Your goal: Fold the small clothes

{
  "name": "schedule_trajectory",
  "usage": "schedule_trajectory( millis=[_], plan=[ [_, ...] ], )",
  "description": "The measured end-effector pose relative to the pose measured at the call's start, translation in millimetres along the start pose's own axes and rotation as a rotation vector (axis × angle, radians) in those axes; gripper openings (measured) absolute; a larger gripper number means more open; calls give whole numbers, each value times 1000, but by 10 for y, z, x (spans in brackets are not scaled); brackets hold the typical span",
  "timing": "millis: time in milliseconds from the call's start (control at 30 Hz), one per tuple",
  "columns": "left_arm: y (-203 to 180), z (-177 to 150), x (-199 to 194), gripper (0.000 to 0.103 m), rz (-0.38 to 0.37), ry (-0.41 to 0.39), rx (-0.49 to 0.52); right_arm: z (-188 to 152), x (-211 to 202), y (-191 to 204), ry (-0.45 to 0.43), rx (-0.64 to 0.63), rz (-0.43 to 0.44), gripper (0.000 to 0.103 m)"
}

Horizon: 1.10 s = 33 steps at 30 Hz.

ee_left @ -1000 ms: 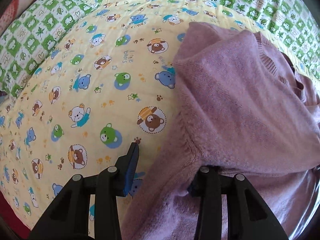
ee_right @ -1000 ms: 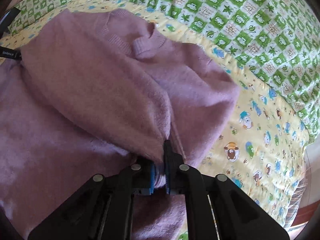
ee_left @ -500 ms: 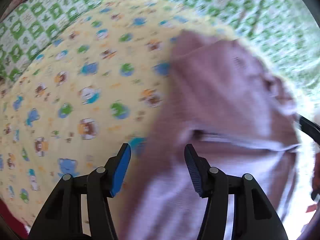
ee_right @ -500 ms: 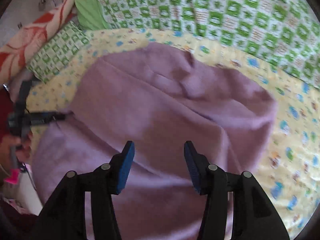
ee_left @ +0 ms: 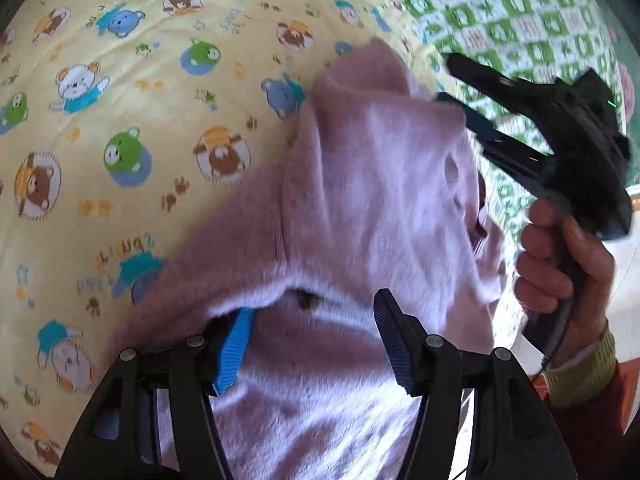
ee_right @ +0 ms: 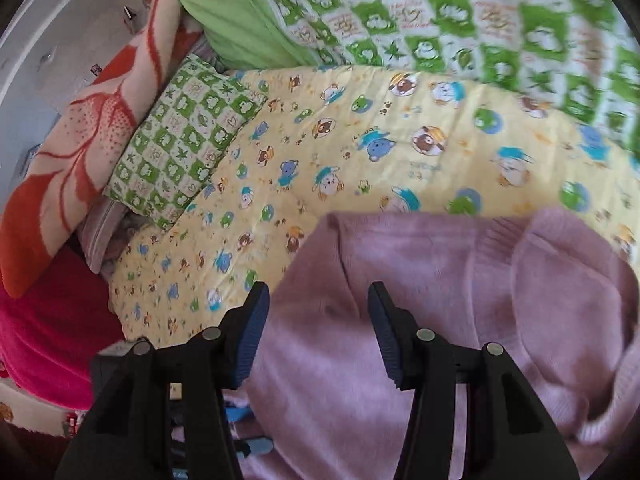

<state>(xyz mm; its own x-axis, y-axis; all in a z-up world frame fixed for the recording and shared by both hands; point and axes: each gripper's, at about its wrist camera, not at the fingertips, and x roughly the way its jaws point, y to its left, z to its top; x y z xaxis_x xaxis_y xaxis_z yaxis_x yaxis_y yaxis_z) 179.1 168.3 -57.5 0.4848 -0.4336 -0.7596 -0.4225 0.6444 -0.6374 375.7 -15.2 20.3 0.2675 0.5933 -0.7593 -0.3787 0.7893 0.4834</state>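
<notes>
Lying on the bear-print yellow sheet [ee_right: 360, 152] of the bed, the lilac sweater [ee_left: 360, 200] looks soft, light and floppy; a doubled edge near the hem or shoulder seems the surest hold. Left tongs [ee_left: 312, 344] have just been opening and stand wide over a raised fold, gripping nothing. Right tongs [ee_right: 316, 336] hover wide above the knit. Only the left view shows the person's hand [ee_left: 560, 264] at three o'clock; only the right shows the checked pillow [ee_right: 180, 140] at ten o'clock.
</notes>
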Motion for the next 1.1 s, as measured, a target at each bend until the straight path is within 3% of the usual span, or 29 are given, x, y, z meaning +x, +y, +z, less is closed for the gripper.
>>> schedule_trajectory(
  millis=[100, 267, 333, 433, 467, 567, 667, 767, 933, 1033, 1100],
  plan=[
    [45, 60, 32, 61, -22, -17, -33, 126, 222, -79, 42, 37, 37, 52],
    [68, 99, 72, 59, -32, -56, -68, 195, 544, -98, 149, 14, 39, 36],
    [25, 100, 82, 58, -13, -70, -50, 191, 624, -83, 178, -8, 28, 21],
    [6, 98, 71, 35, 38, -94, -20, 202, 690, -40, 196, -48, -9, 12],
    [7, 110, 80, 20, 48, -99, -16, 208, 687, -33, 192, -57, 2, 11],
    [105, 113, 34, 10, 49, -125, -2, 286, 571, -11, 145, -77, 42, 10],
    [118, 89, 6, 8, 91, -148, 56, 414, 470, -128, 61, -33, 82, 9],
    [110, 57, -26, 8, 120, -153, 93, 370, 716, -195, 105, -55, 1, 8],
    [200, 123, -7, 12, 71, -125, 54, 332, 793, -240, 45, -22, 7, 8],
    [265, 145, -30, 17, 41, -102, 28, 353, 784, -208, 57, -31, -14, 10],
    [237, 123, -84, 22, 42, -87, 34, 361, 686, -169, 46, -27, -22, 20]
  ],
)
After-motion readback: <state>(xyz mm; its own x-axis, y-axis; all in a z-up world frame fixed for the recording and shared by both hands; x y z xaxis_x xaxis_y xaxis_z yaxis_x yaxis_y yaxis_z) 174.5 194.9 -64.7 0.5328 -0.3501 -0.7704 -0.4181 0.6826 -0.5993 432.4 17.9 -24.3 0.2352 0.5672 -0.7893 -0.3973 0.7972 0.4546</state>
